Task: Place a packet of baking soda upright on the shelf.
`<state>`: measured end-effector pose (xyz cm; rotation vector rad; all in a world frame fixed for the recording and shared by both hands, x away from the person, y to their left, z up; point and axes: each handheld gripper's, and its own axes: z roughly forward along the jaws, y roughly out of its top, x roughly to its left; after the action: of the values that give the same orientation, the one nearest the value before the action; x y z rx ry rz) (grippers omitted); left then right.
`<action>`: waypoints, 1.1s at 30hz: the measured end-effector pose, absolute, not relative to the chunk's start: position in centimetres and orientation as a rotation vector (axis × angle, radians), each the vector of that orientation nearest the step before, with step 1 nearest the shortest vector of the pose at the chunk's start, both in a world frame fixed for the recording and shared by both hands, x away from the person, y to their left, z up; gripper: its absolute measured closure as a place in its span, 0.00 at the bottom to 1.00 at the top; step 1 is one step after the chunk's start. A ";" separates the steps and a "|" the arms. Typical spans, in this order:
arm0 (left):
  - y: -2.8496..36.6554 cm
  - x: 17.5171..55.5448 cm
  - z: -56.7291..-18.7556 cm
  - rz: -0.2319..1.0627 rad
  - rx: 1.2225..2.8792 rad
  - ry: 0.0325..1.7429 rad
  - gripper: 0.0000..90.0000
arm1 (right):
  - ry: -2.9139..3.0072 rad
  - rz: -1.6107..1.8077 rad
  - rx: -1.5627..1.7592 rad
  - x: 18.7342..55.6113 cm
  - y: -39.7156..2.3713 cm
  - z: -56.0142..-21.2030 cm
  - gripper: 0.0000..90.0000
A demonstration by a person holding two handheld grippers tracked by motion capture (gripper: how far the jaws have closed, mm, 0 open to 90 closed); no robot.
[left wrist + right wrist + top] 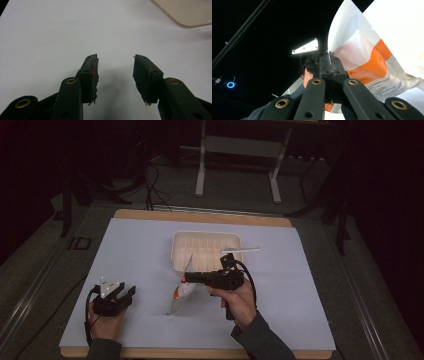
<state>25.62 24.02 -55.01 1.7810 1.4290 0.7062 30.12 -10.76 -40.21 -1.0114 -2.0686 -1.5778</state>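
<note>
My right gripper (192,278) is clamped on the orange-and-white packet (181,292), lifted just before the tray (206,236). Left gripper (127,292) rests agape (idle). Next, I'd guess: tipping it trayward.

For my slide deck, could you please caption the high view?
Right gripper lifts a white-and-orange plastic packet beside a cream tray; left gripper rests open.

The orange-and-white packet (372,65) carries lines of small print below its orange band, too blurred to read.
</note>
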 end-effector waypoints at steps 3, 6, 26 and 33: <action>24.0 25.6 -55.0 0.706 1.781 1.429 0.61 | -2.052 -1.596 -1.015 30.4 -11.2 -39.6 1.00; 24.0 25.6 -55.0 0.706 1.780 1.429 0.61 | -2.054 -1.609 -1.016 30.8 -11.5 -39.0 1.00; 24.0 25.6 -55.0 0.703 1.781 1.429 0.60 | -2.088 -1.651 -1.015 33.3 -11.5 -37.0 1.00; 24.1 25.6 -55.0 0.705 1.771 1.425 0.61 | -2.111 -1.650 -1.011 33.9 -11.1 -36.4 1.00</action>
<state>25.57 24.10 -55.00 1.7715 1.4252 0.7045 33.90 -11.09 -36.45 -1.0105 -2.1113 -1.6504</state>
